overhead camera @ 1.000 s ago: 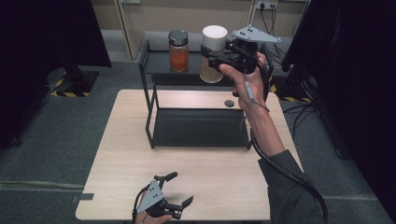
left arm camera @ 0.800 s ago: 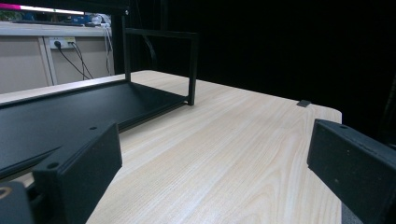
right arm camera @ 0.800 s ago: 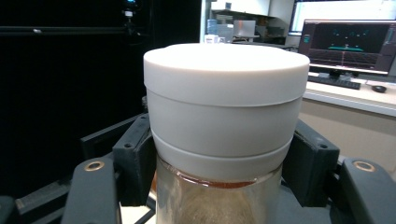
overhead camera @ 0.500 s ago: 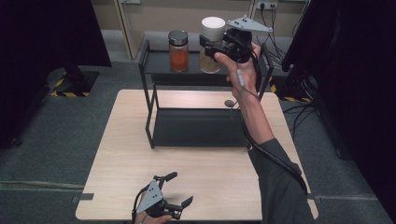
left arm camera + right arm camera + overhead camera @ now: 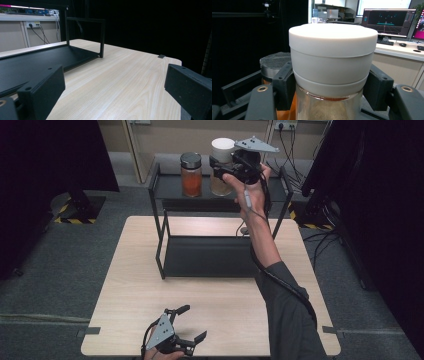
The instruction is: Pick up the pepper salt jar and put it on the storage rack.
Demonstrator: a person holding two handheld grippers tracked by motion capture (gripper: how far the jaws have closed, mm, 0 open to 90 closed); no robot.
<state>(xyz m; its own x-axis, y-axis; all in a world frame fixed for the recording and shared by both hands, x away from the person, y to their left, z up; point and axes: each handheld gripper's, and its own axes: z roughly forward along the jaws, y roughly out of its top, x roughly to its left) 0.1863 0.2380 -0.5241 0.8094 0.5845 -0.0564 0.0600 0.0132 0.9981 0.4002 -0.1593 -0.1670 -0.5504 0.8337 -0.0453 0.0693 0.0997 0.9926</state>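
White-lid jar clamped betw. R gripper jaws, over shelf top, beside orange jar, L gripper released

Black grippers, grey sleeve

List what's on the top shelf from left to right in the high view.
Orange jar → white-lidded jar → right gripper, closed on that jar's neck.
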